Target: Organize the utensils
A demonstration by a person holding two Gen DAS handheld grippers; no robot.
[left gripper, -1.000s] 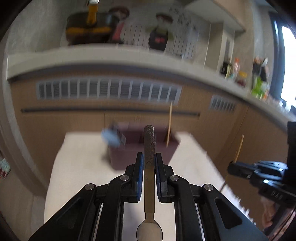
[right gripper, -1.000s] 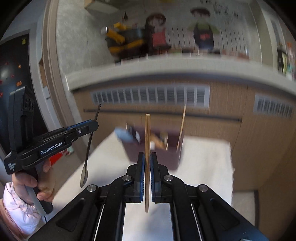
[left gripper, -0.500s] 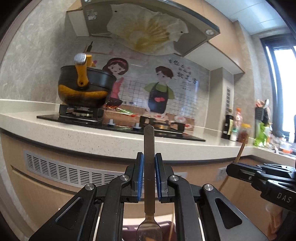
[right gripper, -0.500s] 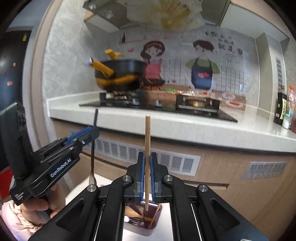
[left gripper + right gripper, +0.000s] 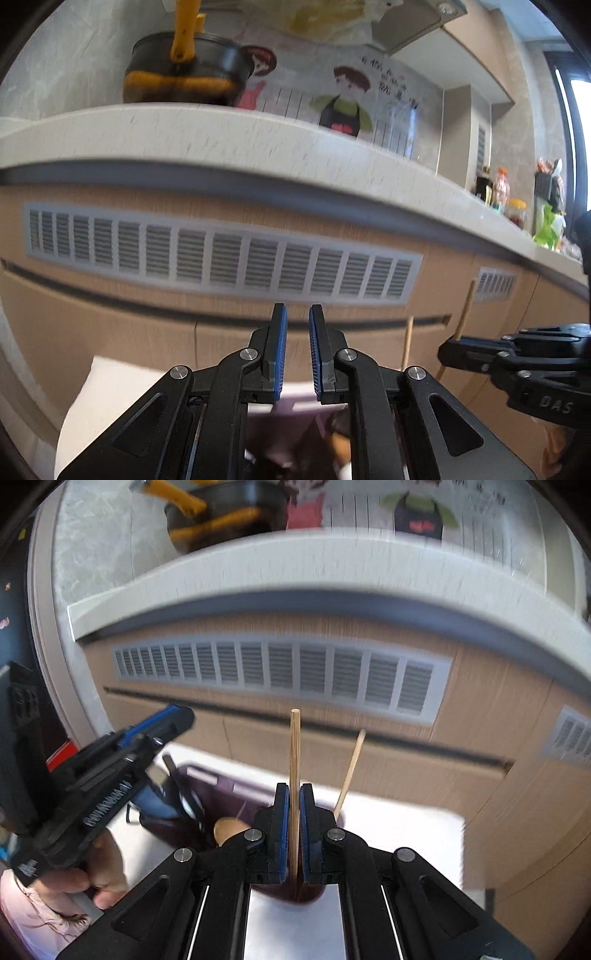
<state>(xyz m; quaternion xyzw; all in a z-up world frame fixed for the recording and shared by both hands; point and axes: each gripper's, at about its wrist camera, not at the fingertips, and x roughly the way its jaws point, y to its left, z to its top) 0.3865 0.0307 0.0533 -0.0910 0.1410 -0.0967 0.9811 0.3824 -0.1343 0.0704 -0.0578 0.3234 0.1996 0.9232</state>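
Right hand-held gripper [image 5: 294, 834]: clenched on a wooden chopstick [image 5: 295, 775], which stands upright between its blue pads.
Left hand-held gripper [image 5: 296, 350]: pads stand slightly apart, nothing visible between them.
Utensil holder [image 5: 221, 794]: dark purple, on the white table [image 5: 399, 834], just beyond both hand-held grippers; a wooden spoon [image 5: 229, 829] and a second chopstick [image 5: 351, 771] lean inside.
Person's hand [image 5: 99, 878]: grips the left handle.
Cabinet vent [image 5: 280, 668]: behind the table.
Pot [image 5: 184, 74]: on the counter above.
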